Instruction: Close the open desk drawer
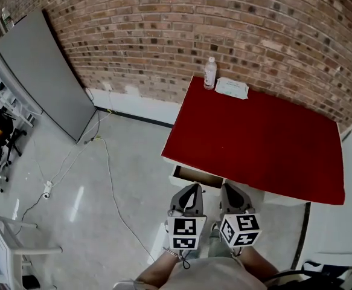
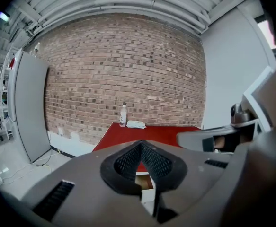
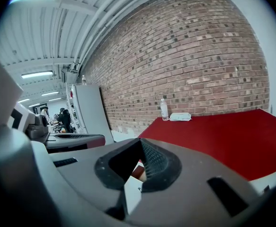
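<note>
**Q:** Where is the task's thing?

**A:** The drawer is pulled out under the near left corner of the red-topped desk. Its white front faces the person and its brown inside shows. It is not yet closed.

**Q:** And the claws?

**A:** The left gripper and the right gripper sit side by side, just short of the drawer front, and appear to touch nothing. Each claw is pressed together with its tips meeting and pinches nothing, as each gripper's own view confirms.

**Q:** What could go wrong from here?

**A:** There are probably three risks.
- Closed tips make a narrow pusher, so contact off to one side of the front could skew the drawer on its runners and jam it.
- A tip that lands above the front's top edge would slide into the open box instead of driving it home.
- A hard shove could jolt the desk and tip the bottle, which stands upright at the far left corner beside the pack of wipes.

**Q:** What is the pose of the hands?

**A:** Both grippers point forward and slightly down toward the drawer. The marker cubes face the person, and the wrists are close together near the body.
</note>
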A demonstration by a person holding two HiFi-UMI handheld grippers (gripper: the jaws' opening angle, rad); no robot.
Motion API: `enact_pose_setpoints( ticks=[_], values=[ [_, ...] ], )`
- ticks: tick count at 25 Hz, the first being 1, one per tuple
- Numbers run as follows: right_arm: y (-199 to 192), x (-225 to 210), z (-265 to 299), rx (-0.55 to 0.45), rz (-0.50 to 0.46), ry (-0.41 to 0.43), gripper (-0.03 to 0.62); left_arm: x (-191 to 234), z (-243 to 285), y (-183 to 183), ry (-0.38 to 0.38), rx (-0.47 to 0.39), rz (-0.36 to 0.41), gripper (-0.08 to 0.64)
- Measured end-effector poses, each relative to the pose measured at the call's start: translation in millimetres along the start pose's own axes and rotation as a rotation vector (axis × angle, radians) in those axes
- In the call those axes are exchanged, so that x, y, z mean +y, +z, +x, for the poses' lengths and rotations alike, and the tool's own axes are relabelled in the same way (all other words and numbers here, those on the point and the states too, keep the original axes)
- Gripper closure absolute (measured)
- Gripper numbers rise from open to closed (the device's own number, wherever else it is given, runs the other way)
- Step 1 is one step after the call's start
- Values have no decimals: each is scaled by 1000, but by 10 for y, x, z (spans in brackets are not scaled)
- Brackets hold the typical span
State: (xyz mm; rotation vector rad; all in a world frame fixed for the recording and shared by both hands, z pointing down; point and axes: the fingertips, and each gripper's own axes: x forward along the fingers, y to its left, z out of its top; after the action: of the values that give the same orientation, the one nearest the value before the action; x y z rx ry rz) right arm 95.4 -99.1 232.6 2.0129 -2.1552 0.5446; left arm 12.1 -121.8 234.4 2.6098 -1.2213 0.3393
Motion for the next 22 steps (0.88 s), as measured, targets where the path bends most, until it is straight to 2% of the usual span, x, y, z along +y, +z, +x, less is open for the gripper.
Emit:
enact_pose_setpoints(
  ticks=[13, 17, 22],
  values=[
    [-371, -245, 441, 65, 15, 76, 594, 47, 360, -473, 58, 87, -39, 551],
    [-639, -376, 561, 95, 51, 78, 594, 86, 464, -777, 89, 132, -56, 551],
    [-1153, -441, 804, 136, 59, 101, 594, 185, 679, -1228, 105, 139, -91, 551]
  ],
)
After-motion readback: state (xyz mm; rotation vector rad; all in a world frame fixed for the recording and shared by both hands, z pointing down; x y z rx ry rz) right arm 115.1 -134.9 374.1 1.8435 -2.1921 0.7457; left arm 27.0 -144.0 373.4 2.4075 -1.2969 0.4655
